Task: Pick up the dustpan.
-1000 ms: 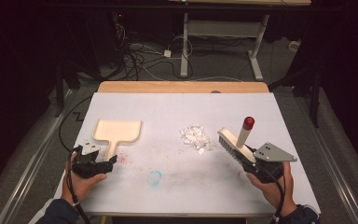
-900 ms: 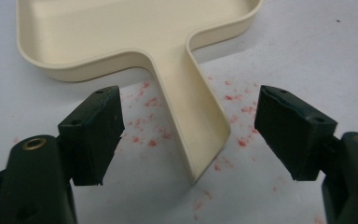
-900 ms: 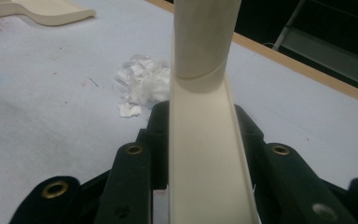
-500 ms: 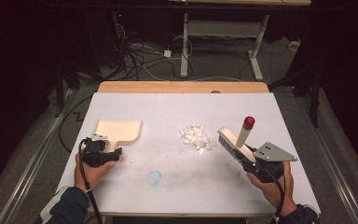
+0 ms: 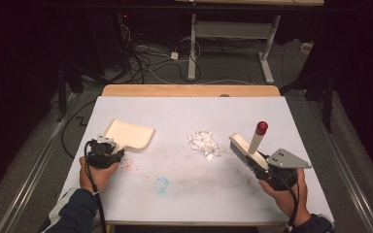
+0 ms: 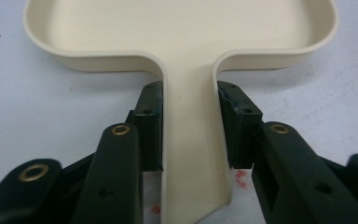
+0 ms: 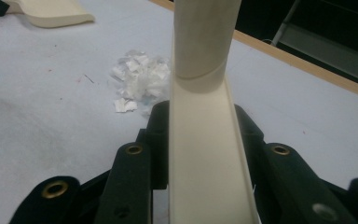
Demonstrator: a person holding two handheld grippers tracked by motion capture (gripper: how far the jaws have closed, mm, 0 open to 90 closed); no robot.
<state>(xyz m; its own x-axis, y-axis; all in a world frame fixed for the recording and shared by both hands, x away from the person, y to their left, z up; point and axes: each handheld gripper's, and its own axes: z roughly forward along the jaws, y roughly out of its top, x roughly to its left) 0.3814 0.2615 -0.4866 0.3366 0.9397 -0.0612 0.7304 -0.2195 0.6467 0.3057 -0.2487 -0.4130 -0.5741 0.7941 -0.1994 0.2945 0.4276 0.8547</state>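
**Dustpan handle clamped, brush held beside paper scraps**

The cream dustpan (image 5: 129, 134) is seen lying flat on the white worktop (image 5: 184, 184), on its left half, with its handle pointing toward the person. The left gripper (image 5: 110, 153) is placed at the near end of that handle; its jaws have just been closing, and in the left gripper view the handle of the dustpan (image 6: 189, 140) is pinched between the two black pads (image 6: 150, 123), which are pressed against both of its sides. The pan's open tray is spread out beyond the fingertips, away from the gripper, and is rested on the worktop (image 6: 51, 107).

The right gripper (image 5: 267, 167) is held over the right half of the worktop, and the cream brush (image 5: 245, 148) is gripped in it by the back end of its body. The bristles are turned down toward the worktop, and the red-capped handle is tilted up and away. In the right gripper view the brush (image 7: 205, 140) is clamped between the jaws and runs straight out ahead of them.

A small heap of white paper scraps (image 5: 205, 143) is found between dustpan and brush, just beside the front end of the brush and well apart from the dustpan's edge. In the right gripper view the scraps (image 7: 140, 79) lie left of the brush. Faint red and blue smudges (image 5: 161, 184) are marked on the worktop near the person.
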